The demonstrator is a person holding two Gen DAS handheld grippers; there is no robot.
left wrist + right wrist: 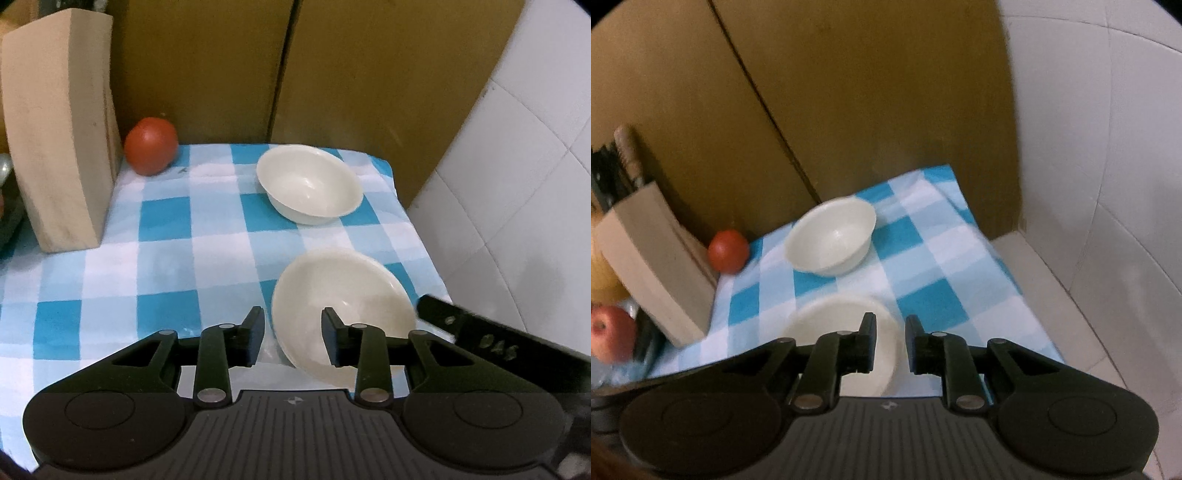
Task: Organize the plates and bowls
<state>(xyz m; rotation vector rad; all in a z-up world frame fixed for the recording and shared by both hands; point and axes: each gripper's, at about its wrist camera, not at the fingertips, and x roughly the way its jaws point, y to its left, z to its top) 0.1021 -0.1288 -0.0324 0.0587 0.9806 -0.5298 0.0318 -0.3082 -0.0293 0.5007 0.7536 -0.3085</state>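
Left gripper (293, 332), jaws apart, straddles the near bowl's (343, 291) rim unclamped; right gripper (890, 341) likewise.

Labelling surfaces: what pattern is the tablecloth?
Blue-and-white check tablecloth; clearest in the left wrist view.

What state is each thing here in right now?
Near cream round bowl: empty, mouth up.
Far cream round bowl: empty, mouth up.
Round red tomato: whole.
Left gripper: jaws apart, astride near bowl's rim.
Right gripper: jaws apart, astride the same rim.
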